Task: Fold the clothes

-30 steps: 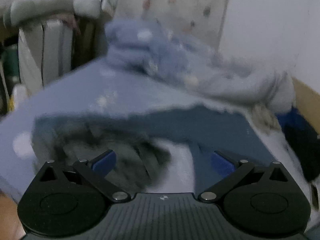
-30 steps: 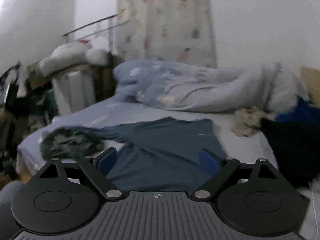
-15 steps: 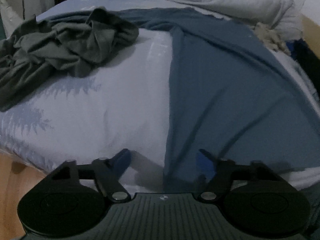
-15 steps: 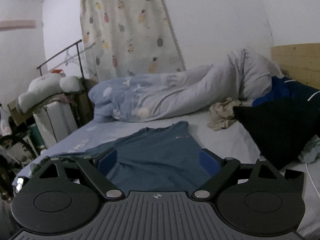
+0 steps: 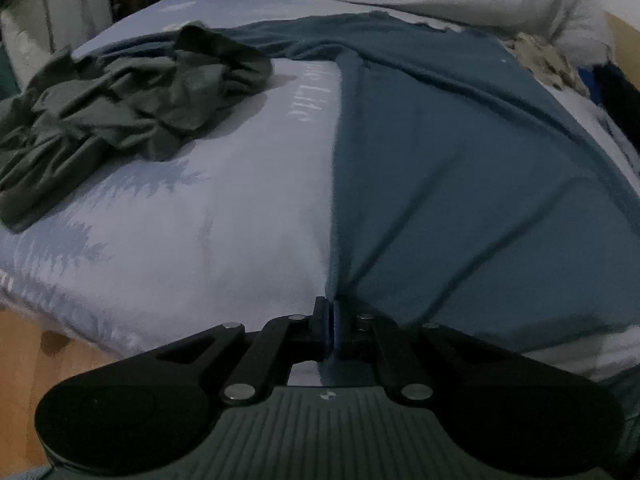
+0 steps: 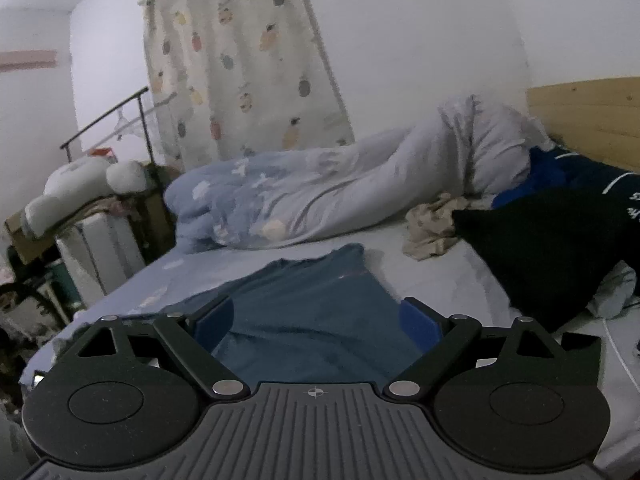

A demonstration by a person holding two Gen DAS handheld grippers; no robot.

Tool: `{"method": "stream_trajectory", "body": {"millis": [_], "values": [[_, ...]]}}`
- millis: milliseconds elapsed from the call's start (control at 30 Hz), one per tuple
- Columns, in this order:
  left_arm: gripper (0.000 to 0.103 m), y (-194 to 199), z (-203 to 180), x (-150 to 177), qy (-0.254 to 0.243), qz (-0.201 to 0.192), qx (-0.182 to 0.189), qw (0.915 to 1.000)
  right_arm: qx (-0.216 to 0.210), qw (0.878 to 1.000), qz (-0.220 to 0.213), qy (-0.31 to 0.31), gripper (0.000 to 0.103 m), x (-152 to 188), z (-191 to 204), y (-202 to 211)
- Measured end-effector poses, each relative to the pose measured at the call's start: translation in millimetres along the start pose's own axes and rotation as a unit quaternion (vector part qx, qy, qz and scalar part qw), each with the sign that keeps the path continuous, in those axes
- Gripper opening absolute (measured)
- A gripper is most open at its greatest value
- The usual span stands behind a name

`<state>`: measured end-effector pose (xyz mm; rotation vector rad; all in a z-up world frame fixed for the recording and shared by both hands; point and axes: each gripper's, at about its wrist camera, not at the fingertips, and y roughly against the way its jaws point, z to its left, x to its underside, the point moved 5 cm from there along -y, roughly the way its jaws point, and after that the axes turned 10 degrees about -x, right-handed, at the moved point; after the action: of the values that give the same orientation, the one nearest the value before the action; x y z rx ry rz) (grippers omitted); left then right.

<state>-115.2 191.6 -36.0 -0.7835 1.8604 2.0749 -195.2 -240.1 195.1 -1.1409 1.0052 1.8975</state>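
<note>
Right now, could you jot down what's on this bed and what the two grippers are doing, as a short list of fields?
surface: bed with pale blue printed sheet
garment in work: blue T-shirt, spread flat on the bed
left gripper: shut on the T-shirt's near left corner at the bed's near edge
right gripper: open, above the T-shirt, holding nothing
other clothing: crumpled dark grey garment, left of the T-shirt
behind: bunched duvet; beige cloth; black pillow
</note>
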Motion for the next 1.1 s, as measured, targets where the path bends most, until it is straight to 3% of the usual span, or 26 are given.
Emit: {"method": "stream_trajectory", "body": {"millis": [200,500,567,833,967,1100], "values": [[0.007,12.7,21.8,1.1,0.026,-0.003,-0.009,0.9996,0.023,0.999,-0.017,-0.028,0.092,-3.6,-22.4,8.6],[0.003,7.5,53.1,20.3,0.059,0.041,-0.111,0.9912,0.057,0.996,-0.038,-0.050,0.092,-6.0,-49.0,18.8],[0.002,9.1,57.6,23.0,0.073,0.043,-0.106,0.9908,0.070,0.995,-0.041,-0.056,0.095,-5.1,-55.4,20.4],[0.007,46.6,29.1,1.7,0.065,-0.035,-0.043,0.9963,0.087,0.993,-0.043,-0.074,0.100,2.8,-66.6,15.9],[0.028,64.3,1.0,-9.4,0.054,-0.061,0.001,0.9967,0.099,0.992,-0.039,-0.071,0.102,5.1,-68.5,13.9],[0.070,77.1,-26.2,-18.3,0.052,-0.084,0.051,0.9938,0.104,0.992,-0.033,-0.069,0.103,8.5,-70.9,12.2]]}}
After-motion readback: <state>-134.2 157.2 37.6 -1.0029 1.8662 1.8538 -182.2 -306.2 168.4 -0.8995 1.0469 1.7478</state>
